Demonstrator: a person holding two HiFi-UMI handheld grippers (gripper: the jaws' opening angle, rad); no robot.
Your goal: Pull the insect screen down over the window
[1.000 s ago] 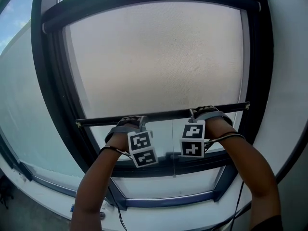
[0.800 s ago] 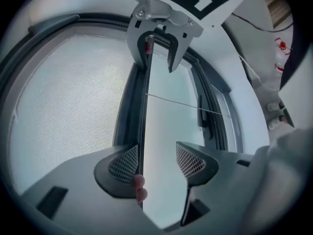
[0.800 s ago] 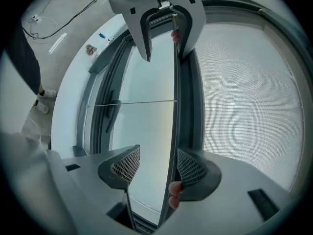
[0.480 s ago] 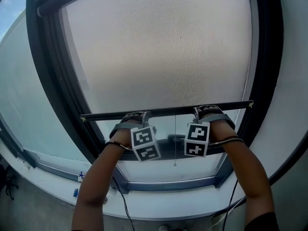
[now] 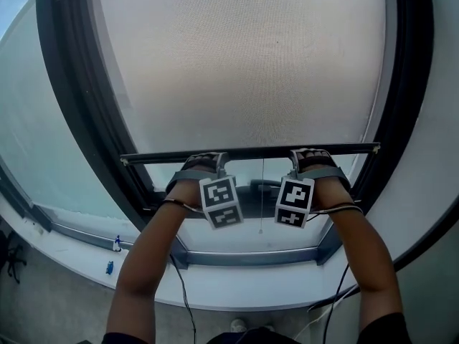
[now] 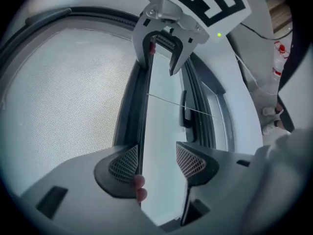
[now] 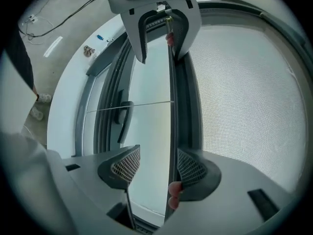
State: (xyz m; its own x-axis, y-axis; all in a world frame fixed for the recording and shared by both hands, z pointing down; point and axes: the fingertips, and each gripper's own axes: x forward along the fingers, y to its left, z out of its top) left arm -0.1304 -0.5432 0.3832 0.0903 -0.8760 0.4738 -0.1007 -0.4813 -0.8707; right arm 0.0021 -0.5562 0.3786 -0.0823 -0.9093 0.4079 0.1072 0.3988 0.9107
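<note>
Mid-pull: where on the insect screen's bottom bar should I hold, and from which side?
Take the thin bottom bar on both sides of its hanging cord, coming from the room side with the upper jaw hooked over it. The bar runs level, so two spaced holds should keep it from tilting. The left gripper and right gripper sit so, jaws open.

In the head view the insect screen (image 5: pixel 244 63) and window frame (image 5: pixel 68 84) run off the top edge, the left forearm (image 5: pixel 147 256) and right forearm (image 5: pixel 366 256) off the bottom, and two specks (image 5: pixel 117 244) on the sill (image 5: pixel 229 289) are too small to identify.
</note>
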